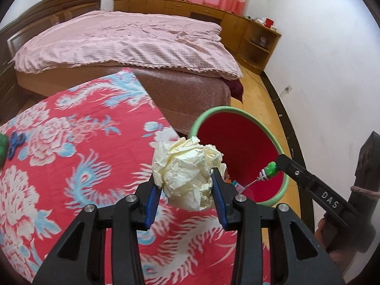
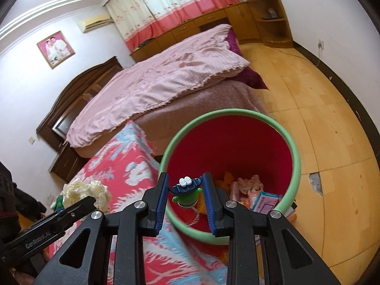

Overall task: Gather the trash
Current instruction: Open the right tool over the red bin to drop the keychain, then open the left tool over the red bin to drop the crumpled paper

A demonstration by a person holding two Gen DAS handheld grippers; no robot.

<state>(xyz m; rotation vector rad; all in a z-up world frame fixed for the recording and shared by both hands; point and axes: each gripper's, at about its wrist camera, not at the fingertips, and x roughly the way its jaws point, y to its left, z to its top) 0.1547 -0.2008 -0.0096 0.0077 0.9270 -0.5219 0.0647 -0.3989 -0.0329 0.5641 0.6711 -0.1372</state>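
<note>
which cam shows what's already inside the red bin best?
Right wrist. It looks down past the green rim of the red bin to the trash at the bottom: pink and orange scraps and a printed box. Left wrist shows only the bin's inner wall; the crumpled paper blocks the bottom.

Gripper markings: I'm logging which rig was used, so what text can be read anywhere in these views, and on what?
"DAS": white letters on the right gripper body, left wrist view.
"GenRobot.AI": on the left gripper body, right wrist view.
Packaging in the bin: print too small to read.
</note>
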